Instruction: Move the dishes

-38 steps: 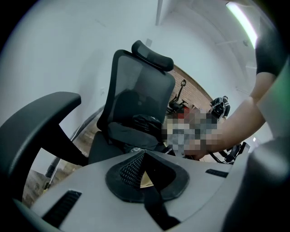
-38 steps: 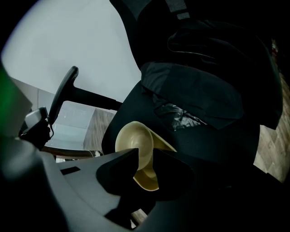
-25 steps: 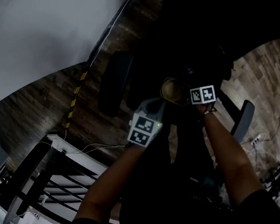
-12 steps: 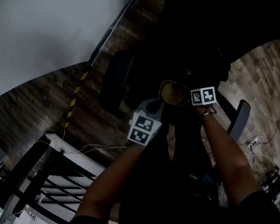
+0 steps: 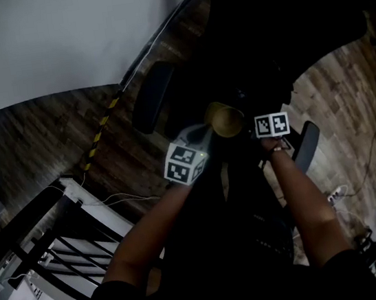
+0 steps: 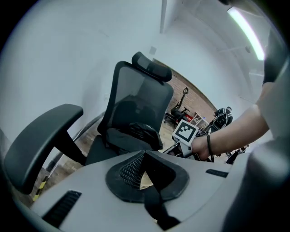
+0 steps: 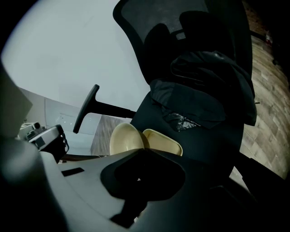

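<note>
Two cream bowls (image 7: 146, 138) lean together just past the shut jaws of my right gripper (image 7: 144, 152), which pinches their near rims over a black office chair's seat (image 7: 195, 136). In the dim head view one cream bowl (image 5: 224, 118) shows between my left gripper (image 5: 208, 133) and my right gripper (image 5: 245, 125). My left gripper (image 6: 144, 156) is shut, with a sliver of something cream (image 6: 145, 180) between its pads; what that is stays hidden. The right gripper's marker cube (image 6: 186, 131) and hand show beyond it.
A black office chair (image 6: 138, 97) with a headrest and armrests (image 5: 152, 95) stands ahead, a dark jacket (image 7: 213, 72) lying on its seat. A white wall (image 5: 54, 40) is behind it, over a wooden floor (image 5: 41, 142). A white rack (image 5: 71, 259) stands at lower left.
Both grippers and the cream bowl have drifted slightly up and to the left in the head view. The jaws stay shut.
</note>
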`<state>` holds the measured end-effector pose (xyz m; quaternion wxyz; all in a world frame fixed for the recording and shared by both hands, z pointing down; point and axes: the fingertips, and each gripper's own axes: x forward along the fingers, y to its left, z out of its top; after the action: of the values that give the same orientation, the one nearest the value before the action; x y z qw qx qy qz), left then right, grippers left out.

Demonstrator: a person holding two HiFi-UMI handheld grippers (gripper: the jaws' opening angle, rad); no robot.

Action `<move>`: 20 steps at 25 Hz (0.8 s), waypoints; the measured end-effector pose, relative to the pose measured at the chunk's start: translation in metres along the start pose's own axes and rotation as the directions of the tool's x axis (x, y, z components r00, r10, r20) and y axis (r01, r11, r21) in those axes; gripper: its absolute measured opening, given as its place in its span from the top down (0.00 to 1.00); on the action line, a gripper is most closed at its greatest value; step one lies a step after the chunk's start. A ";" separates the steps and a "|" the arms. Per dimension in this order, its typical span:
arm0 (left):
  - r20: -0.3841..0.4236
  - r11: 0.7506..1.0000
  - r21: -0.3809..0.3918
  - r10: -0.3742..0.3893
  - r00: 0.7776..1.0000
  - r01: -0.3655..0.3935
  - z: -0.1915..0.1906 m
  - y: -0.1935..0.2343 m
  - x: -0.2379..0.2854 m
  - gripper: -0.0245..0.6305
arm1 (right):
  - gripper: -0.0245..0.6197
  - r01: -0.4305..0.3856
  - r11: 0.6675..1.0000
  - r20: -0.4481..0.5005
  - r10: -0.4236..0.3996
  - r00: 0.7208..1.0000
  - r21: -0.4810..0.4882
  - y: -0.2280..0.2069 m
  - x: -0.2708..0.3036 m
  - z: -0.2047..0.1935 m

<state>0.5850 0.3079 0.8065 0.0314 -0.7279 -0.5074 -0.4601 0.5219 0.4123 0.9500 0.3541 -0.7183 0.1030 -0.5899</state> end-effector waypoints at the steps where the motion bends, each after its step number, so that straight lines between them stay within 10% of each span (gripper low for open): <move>1: 0.012 1.000 -0.004 0.006 1.000 -0.006 0.001 -0.006 -0.007 0.98 | 0.94 -0.002 1.000 0.009 0.002 1.000 -0.009 0.005 -0.010 -0.001; 11: 0.077 0.993 0.093 0.069 0.995 -0.076 0.019 -0.074 -0.050 0.98 | 0.94 -0.043 0.996 0.070 0.048 0.996 -0.075 0.041 -0.107 -0.008; 20: 0.162 0.992 0.022 0.122 0.979 -0.127 0.021 -0.127 -0.081 0.98 | 0.94 -0.041 0.986 0.056 0.051 0.997 -0.164 0.046 -0.166 -0.023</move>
<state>0.4955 0.3227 0.6842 0.0309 -0.7924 -0.4691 -0.3888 0.4661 0.4641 0.7935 0.3108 -0.7597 0.1567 -0.5492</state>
